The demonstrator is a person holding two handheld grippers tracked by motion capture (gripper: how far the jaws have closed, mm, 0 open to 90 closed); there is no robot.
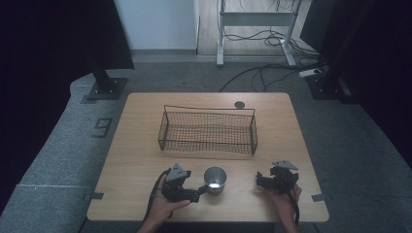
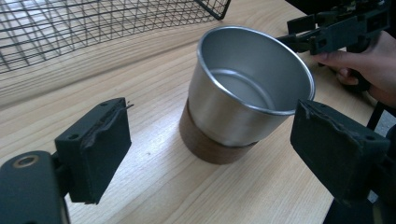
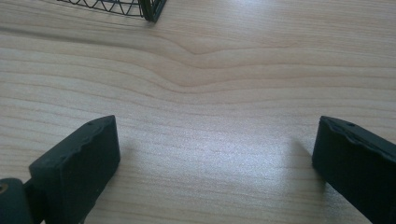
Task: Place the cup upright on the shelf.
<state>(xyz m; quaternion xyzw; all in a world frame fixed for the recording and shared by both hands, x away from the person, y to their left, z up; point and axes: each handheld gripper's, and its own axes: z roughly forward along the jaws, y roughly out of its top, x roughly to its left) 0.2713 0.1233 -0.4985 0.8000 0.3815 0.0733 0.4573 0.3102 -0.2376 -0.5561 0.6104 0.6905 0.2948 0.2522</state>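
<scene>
A metal cup (image 1: 214, 179) with a brown base stands upright and empty on the wooden table (image 1: 145, 160), near the front edge. My left gripper (image 1: 200, 190) is just left of it, open. In the left gripper view the cup (image 2: 243, 93) sits between and slightly beyond the two spread jaws, and neither pad touches it; the gripper (image 2: 212, 154) is wide open. My right gripper (image 1: 260, 180) rests to the right of the cup, held low over the table. In the right gripper view its jaws are wide apart over bare wood, so the gripper (image 3: 217, 154) is open with nothing between.
A black wire mesh basket (image 1: 208, 130) stands empty in the middle of the table, behind the cup; one corner of the basket (image 3: 152, 10) shows in the right gripper view. A small dark round disc (image 1: 239, 104) sits at the table's far edge. Cables lie on the floor beyond.
</scene>
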